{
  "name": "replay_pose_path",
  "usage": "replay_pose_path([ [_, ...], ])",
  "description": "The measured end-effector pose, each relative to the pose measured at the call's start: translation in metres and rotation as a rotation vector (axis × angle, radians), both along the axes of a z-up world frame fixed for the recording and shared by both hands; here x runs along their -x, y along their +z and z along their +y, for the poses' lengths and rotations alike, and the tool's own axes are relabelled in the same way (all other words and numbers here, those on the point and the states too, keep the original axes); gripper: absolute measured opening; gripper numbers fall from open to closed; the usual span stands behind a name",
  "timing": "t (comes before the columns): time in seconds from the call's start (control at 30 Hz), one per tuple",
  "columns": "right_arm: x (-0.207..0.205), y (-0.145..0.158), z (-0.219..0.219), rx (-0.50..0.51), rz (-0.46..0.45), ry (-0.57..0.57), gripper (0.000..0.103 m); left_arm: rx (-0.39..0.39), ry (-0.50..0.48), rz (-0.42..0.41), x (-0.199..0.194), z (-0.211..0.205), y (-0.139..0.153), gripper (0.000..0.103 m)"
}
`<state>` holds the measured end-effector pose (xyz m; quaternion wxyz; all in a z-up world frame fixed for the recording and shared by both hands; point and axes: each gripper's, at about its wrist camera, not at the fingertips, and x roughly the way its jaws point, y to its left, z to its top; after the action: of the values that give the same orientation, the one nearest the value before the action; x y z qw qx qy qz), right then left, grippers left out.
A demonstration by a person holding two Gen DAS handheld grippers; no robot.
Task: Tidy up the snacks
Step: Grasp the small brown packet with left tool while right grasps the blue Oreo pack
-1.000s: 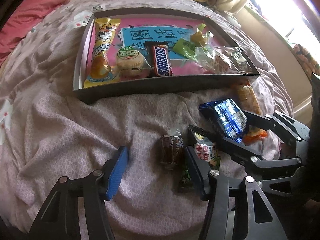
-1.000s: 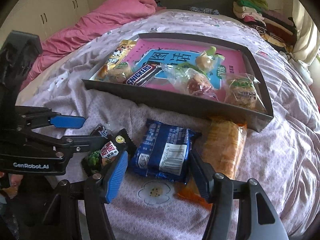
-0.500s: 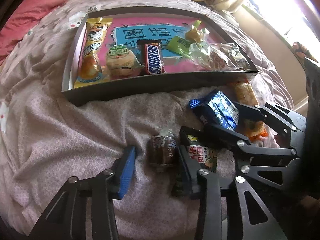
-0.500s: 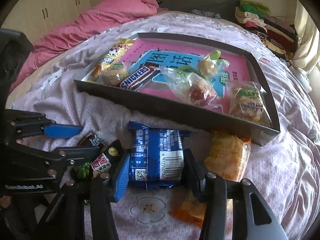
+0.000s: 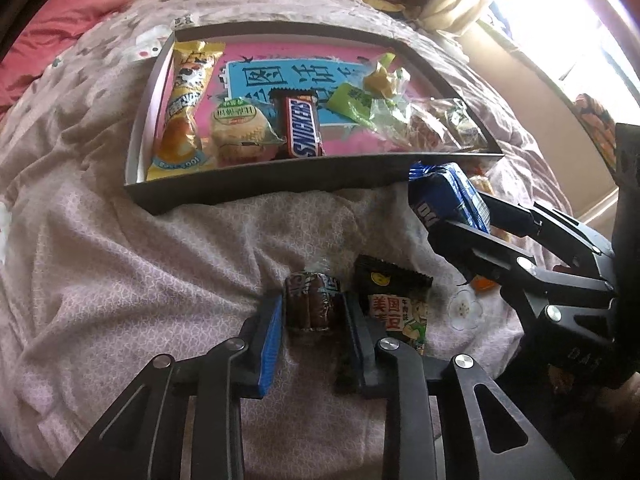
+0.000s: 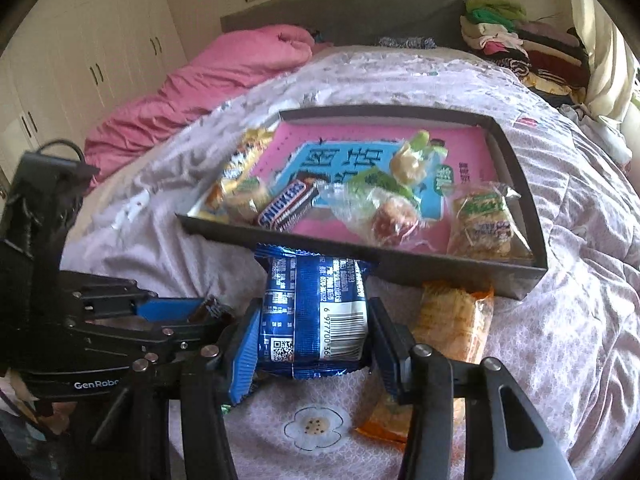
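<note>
Two grippers – left gripper (image 5: 311,316) closing on brown candy (image 5: 309,307), right gripper (image 6: 312,340) clamps blue pkt (image 6: 316,316).

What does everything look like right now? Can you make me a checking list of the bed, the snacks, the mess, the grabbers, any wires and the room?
Surface: bed with a pale floral quilt, rumpled.
Job's things: dark tray holds a Snickers bar, a yellow tube pack and clear-wrapped buns. A black bean pack and an orange pack lie on the quilt.
Clutter: nothing seen beyond the snacks.
Grippers: left gripper closing around a small brown snack; right gripper clamps a blue cookie pack.
Cables: one thin loop above the left gripper's mount.
Surroundings: pink duvet, folded clothes, white wardrobe doors.
</note>
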<state>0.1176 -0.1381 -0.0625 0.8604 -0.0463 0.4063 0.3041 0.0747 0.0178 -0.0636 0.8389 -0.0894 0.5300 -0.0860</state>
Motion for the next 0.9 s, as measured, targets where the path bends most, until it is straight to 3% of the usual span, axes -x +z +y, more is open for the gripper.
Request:
replay_pose_path([
  [0.33, 0.000, 0.010, -0.008, -0.060, -0.004, -0.016, 0.051, 0.026, 0.015, -0.041, 0.004, 0.006, 0.021, 0.029],
  [0.9, -0.001, 0.015, -0.016, -0.089, -0.007, -0.028, 0.051, 0.061, 0.022, -0.040, 0.016, 0.009, 0.039, 0.029],
])
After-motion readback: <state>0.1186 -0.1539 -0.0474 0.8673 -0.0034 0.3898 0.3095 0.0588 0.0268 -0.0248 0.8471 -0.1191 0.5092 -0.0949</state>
